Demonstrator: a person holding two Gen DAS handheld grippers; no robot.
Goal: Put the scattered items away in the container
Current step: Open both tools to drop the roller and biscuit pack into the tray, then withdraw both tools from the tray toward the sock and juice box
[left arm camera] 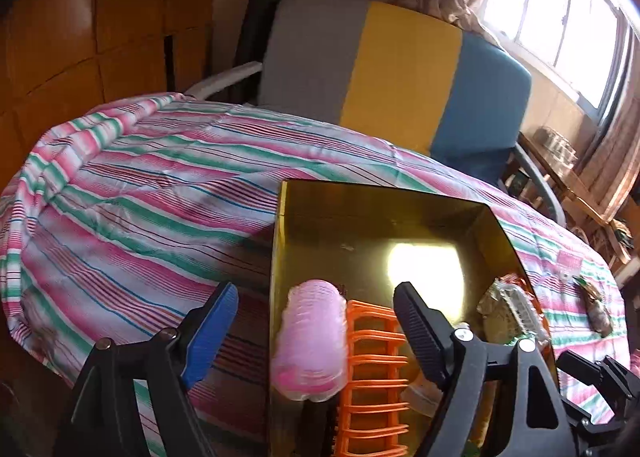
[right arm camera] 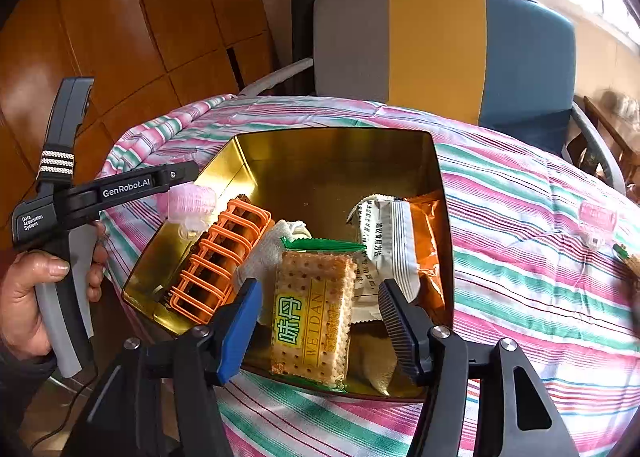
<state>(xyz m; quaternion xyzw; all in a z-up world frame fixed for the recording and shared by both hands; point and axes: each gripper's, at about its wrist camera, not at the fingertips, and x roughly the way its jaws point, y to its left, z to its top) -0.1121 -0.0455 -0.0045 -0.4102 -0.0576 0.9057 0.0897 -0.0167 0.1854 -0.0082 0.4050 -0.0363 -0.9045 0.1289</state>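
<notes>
Black gripper [right arm camera: 318, 327], blue pad [right arm camera: 240, 331]

Daylight is admitted through the window [left arm camera: 560, 17] at the upper right of the left wrist view, where the panes are blown out to near white. A strong glare patch is thrown onto the gold floor of the container [left arm camera: 424, 269], and detail there is lost. The pink roller [left arm camera: 310, 337] close to the lens is rendered soft and blurred. In the right wrist view the upper right corner is likewise overexposed. Straight lines are bowed by fisheye distortion, and the corners of both views are darkened by vignetting. The wooden panelling [right arm camera: 120, 37] is evenly lit with a soft sheen.
</notes>
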